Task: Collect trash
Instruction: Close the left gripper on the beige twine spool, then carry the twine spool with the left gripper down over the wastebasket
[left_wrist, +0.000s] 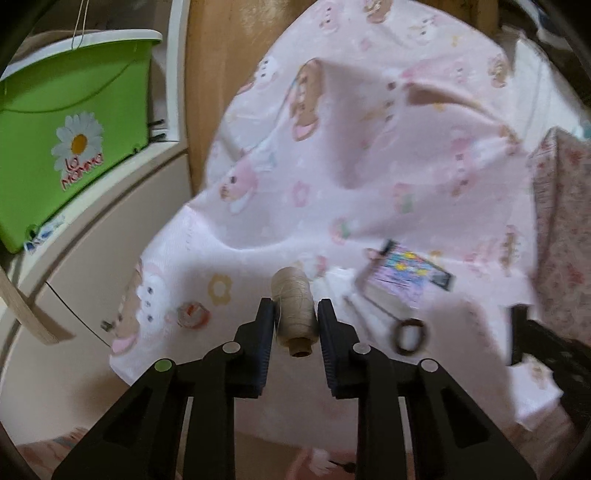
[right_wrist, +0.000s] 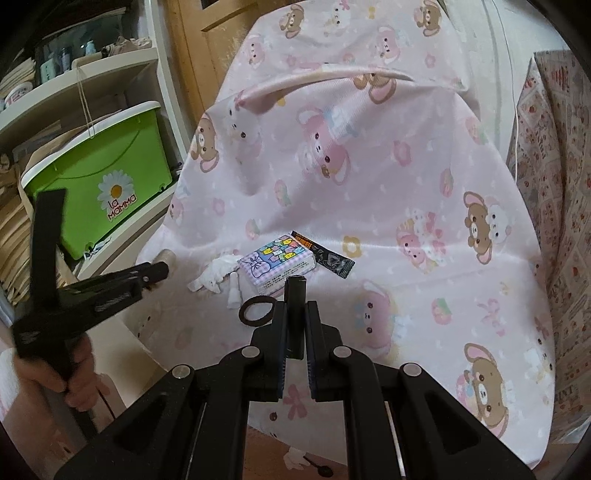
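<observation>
My left gripper (left_wrist: 295, 307) is shut on a beige thread spool (left_wrist: 294, 295), whose hollow core faces the camera. In the right wrist view the left gripper (right_wrist: 159, 271) sits at the bed's left edge, a hand below it. My right gripper (right_wrist: 296, 306) is shut on a short black cylinder (right_wrist: 295, 291) above the pink cartoon-print bedsheet (right_wrist: 388, 184). Just beyond it on the sheet lie a black ring (right_wrist: 257, 311), a small white cap (right_wrist: 233, 293), a crumpled white tissue (right_wrist: 218, 273), a patterned tissue pack (right_wrist: 277, 264) and a black sachet (right_wrist: 325, 254).
A green plastic box (right_wrist: 103, 177) with a daisy label stands on a white shelf left of the bed; it is also in the left wrist view as the green box (left_wrist: 70, 129). A patterned quilt (right_wrist: 554, 184) lies along the bed's right side. A wooden door stands behind the bed.
</observation>
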